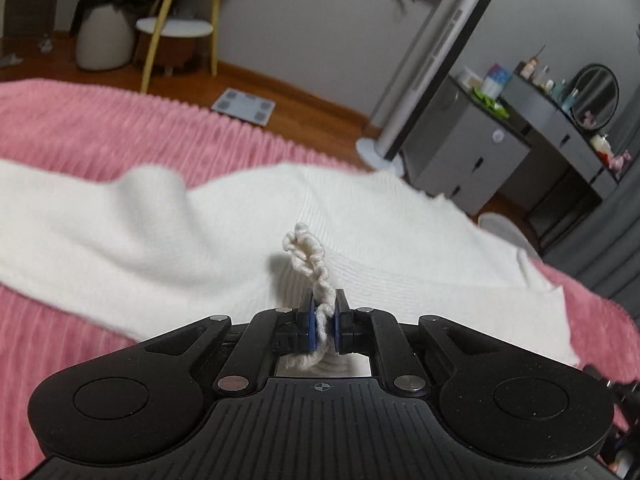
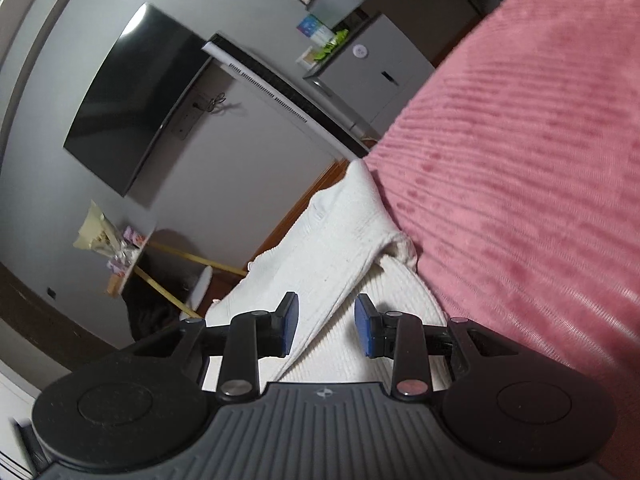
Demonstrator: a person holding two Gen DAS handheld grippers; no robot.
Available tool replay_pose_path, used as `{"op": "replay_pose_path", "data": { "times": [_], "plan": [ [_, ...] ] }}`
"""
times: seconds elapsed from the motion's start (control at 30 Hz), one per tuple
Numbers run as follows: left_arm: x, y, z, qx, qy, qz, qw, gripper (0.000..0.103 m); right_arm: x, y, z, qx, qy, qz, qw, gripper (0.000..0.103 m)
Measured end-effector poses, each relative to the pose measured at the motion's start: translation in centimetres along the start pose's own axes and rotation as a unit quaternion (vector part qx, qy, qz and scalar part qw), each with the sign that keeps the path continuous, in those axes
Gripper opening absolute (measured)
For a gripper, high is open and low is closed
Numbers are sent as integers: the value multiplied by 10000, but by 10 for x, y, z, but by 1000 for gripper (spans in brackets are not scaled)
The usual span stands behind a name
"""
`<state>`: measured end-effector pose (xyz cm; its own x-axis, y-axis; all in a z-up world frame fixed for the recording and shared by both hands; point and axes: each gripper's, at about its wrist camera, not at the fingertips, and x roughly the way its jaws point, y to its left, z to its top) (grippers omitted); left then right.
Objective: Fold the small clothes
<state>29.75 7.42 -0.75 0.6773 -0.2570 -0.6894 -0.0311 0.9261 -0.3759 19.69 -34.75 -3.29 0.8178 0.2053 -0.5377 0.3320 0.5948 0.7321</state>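
While the left gripper (image 1: 325,318) is clamped on a bunched pinch of the white knit garment (image 1: 208,232), its blue pads pressed close with a twisted ridge of ribbed fabric standing up between them, the right gripper (image 2: 326,326) has its jaws spread wide and holds nothing; a ribbed edge of the same garment (image 2: 344,240) runs up through the gap between its pads, though whether either pad touches the cloth I cannot tell. Seen from the left wrist, the garment lies on the pink ribbed bedspread (image 1: 80,120), spread crosswise ahead of the gripper, its long axis running from the left of the view to the right, with a raised hump at the far left and a flatter panel reaching the bedspread's edge at the right; seen from the right wrist, the cloth stretches straight forward along the fingers, beside the pink bedspread (image 2: 520,160). By my judgement the coming move turns on this: the left gripper already has the hem, so the fold would carry that pinched edge forward over the body of the garment; the right gripper, lying along a fold line, need only close to take its share.
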Motion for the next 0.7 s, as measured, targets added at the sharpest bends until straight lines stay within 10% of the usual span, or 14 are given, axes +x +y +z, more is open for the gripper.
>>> {"op": "replay_pose_path", "data": {
  "times": [0.33, 0.47, 0.7],
  "plan": [
    [9, 15, 1, -224, 81, -210, 9995, 10, 29, -22, 15, 468, -281, -79, 9985, 30],
    [-3, 12, 9, -48, -183, -154, 9997, 10, 37, -20, 14, 95, -347, -308, 9989, 8],
    [-15, 10, 21, 242, -601, 201, 9977, 10, 33, 6, 7, -833, -511, -206, 9950, 7]
  ]
}}
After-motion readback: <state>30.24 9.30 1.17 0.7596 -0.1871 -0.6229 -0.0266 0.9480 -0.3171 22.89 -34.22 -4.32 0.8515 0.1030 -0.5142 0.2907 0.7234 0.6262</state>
